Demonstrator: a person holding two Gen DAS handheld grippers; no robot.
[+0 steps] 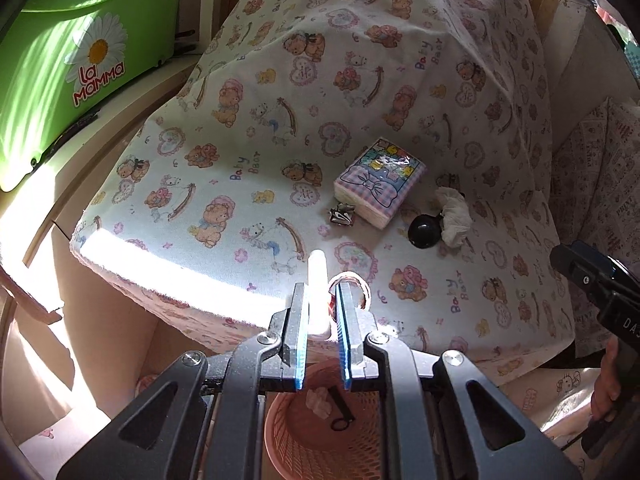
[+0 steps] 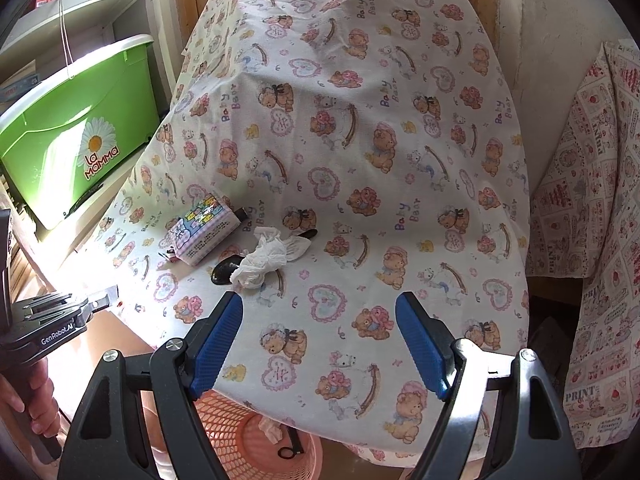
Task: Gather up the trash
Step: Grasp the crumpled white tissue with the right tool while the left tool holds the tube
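A: Left wrist view: what is held by the left gripper?

B: A white stick is pinched between its nearly closed blue pads, pointing toward twelve o'clock. What it is cannot be told; glare washes it out.

A: And what is seen below it?

B: A pink basket is seen at six o'clock under the jaws, with a crumpled tissue scrap and a dark object inside.

A: Where is the remaining trash?

B: On the cloth, at about two o'clock from the gripper, a crumpled tissue is lying against a black round object. A tissue pack is placed just beside them, at ten o'clock from the black object, with a small shiny wrapper at its lower left corner.

A: And the right gripper?

B: Its jaws are spread wide and nothing is held. In its own view, the tissue is seen at eleven o'clock beyond its left finger, and the basket at six o'clock.
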